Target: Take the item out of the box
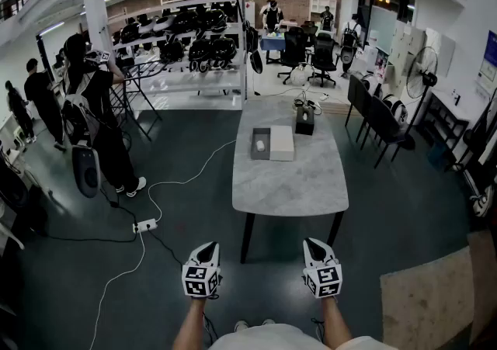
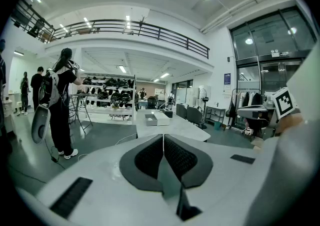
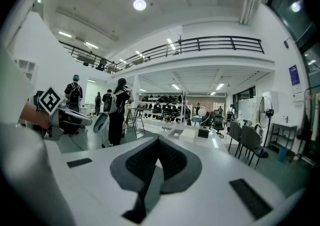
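An open grey box (image 1: 261,143) lies on the marble table (image 1: 289,178), with a small pale item (image 1: 260,144) inside it. Its white lid (image 1: 282,142) rests right beside it. The same box (image 2: 150,118) shows far off in the left gripper view and again, small, as a box (image 3: 176,133) in the right gripper view. My left gripper (image 1: 207,248) and right gripper (image 1: 313,245) hang low in front of the table's near edge, well short of the box. Both are shut with nothing between their pads.
A black tissue box (image 1: 304,119) stands at the table's far end. Black chairs (image 1: 376,117) line the right side. A white cable and power strip (image 1: 145,225) lie on the floor to the left. A person (image 1: 97,112) stands at the left near helmet racks (image 1: 186,43).
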`<state>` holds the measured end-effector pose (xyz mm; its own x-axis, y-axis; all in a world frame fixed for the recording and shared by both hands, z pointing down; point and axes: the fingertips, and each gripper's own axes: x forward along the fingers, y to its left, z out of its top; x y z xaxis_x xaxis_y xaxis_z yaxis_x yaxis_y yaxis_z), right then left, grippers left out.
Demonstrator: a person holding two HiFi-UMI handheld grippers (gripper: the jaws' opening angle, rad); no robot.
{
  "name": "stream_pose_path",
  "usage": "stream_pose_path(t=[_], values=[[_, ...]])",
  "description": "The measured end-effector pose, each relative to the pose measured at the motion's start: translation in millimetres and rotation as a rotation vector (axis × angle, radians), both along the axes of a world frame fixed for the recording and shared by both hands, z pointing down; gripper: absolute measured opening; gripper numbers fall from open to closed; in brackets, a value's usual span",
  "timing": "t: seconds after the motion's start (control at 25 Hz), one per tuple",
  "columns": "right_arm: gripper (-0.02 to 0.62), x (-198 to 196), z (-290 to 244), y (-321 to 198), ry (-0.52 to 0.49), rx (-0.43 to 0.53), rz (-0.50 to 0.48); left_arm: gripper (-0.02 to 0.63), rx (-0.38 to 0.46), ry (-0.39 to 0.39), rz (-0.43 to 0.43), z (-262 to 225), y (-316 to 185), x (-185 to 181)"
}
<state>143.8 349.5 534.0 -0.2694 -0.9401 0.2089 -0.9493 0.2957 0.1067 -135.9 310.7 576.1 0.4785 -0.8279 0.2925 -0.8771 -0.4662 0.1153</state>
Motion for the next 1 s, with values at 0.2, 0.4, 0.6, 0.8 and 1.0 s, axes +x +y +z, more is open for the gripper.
stream_pose_path(t=[0.2,0.4,0.6,0.8,1.0], values=[[0.000,-3,2,2,-0.001,-0.007,-0.005,0.020,-0.006,0.010,0.003,2,2,3],[0.001,-5,9,6,0.001,-0.011,-0.009,0.020,-0.011,0.011,-0.002,8,5,1],[0.005,-1,5,11,-0.046,0.028,-0.020,0.020,-0.013,0.009,-0.010,9,8,-1],[0.204,-3,11,14,-0.077,0.013,-0.064,0.020,-0.012,0.021,-0.009,8,12,8],[0.230,-6,15,20,-0.069,0.008,-0.063,0.020,-0.015,0.026,0.003,9,18,16]])
